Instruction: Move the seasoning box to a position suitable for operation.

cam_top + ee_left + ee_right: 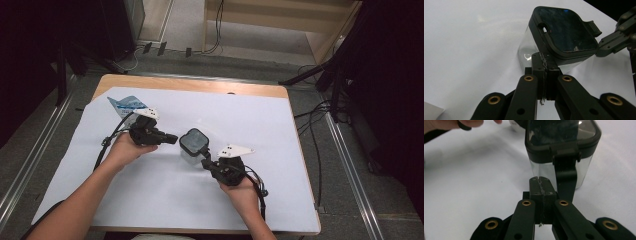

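Clear container (pixel 193 145) btwn closed left gripper (pixel 172 137), closed right gripper (pixel 204 162); latch (pixel 565 170) visible.

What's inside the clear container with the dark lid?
Nothing shows through the container's clear walls, only the white table cover behind. The dark tinted lid hides the upper part.

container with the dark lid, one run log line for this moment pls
container: upright on white sheet, lid on | left gripper: shut, at its lid edge | right gripper: shut, beside latch
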Demonstrator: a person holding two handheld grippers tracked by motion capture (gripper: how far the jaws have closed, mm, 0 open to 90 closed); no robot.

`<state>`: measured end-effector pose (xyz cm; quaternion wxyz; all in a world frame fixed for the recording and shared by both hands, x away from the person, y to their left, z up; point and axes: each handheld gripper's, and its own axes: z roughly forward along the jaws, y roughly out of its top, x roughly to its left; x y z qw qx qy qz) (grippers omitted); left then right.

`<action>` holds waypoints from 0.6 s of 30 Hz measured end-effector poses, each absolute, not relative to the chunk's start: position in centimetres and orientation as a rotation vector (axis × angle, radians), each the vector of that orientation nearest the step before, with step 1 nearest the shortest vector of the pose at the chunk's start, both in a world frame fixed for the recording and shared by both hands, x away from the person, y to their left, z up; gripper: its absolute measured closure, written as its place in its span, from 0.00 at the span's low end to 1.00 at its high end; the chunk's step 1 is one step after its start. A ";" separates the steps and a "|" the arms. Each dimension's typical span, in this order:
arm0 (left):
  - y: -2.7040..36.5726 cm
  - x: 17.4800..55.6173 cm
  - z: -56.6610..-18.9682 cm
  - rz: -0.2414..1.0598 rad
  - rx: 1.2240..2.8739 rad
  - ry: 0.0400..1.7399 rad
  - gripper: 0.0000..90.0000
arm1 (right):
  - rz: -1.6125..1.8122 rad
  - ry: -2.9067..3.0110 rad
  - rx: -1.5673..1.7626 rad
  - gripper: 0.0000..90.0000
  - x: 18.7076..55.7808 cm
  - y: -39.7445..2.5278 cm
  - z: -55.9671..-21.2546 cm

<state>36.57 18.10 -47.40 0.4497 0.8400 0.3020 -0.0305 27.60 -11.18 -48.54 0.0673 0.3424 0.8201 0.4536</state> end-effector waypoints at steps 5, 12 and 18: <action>18.1 36.6 -47.4 -0.084 2.072 0.744 1.00 | 1.333 2.500 1.059 1.00 28.0 -11.0 -49.2; 17.7 36.4 -47.5 -0.086 2.080 0.736 1.00 | 1.329 2.502 1.088 1.00 28.7 -11.3 -49.6; 17.3 36.3 -47.6 -0.096 2.094 0.719 1.00 | 1.323 2.486 1.104 1.00 29.3 -11.7 -49.8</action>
